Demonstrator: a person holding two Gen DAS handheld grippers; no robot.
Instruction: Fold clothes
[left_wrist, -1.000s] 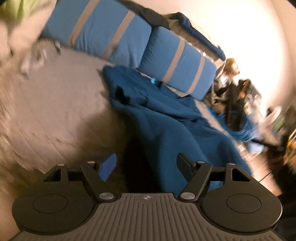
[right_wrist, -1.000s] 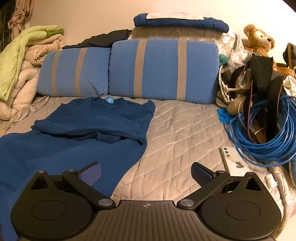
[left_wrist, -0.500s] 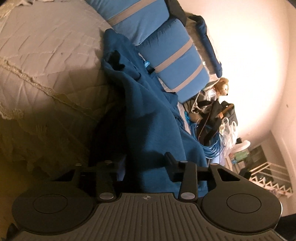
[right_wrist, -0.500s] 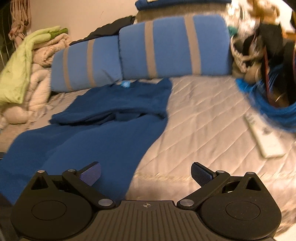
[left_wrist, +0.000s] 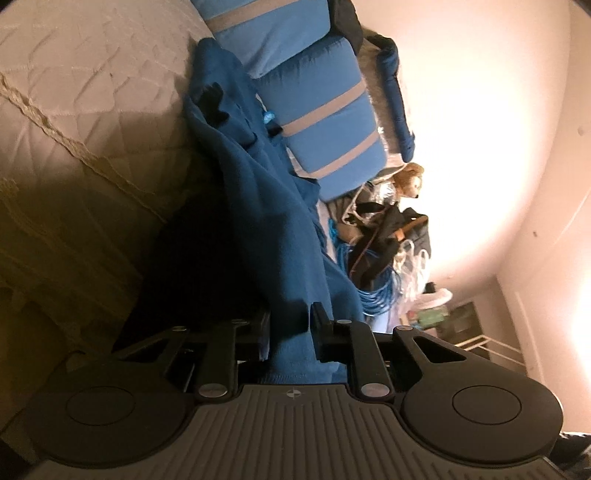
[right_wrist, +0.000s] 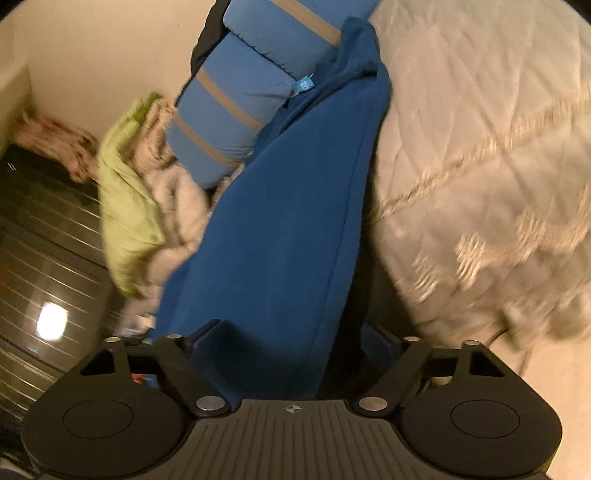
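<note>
A dark blue garment (left_wrist: 258, 206) lies spread on the quilted bed (left_wrist: 92, 110), its lower hem hanging over the bed's near edge. My left gripper (left_wrist: 291, 325) has that hem between its narrow jaws; they are closing and the pads press on the bunched cloth. In the right wrist view the same garment (right_wrist: 295, 229) runs from its light blue neck label (right_wrist: 306, 83) down to my right gripper (right_wrist: 295, 339). Those jaws stand wide and are closing, with the hem's other corner between them and a gap on the right side.
Two blue pillows with grey stripes (left_wrist: 325, 110) lean against the wall at the head of the bed. A teddy bear (left_wrist: 408, 179), bags and a coil of blue cable (left_wrist: 373, 295) crowd one side. A green blanket pile (right_wrist: 125, 192) fills the other.
Both grippers rolled and sank to the bed's near edge. The left jaws narrowed from wide onto the hem. The right jaws came around the hem's other corner and began narrowing.
</note>
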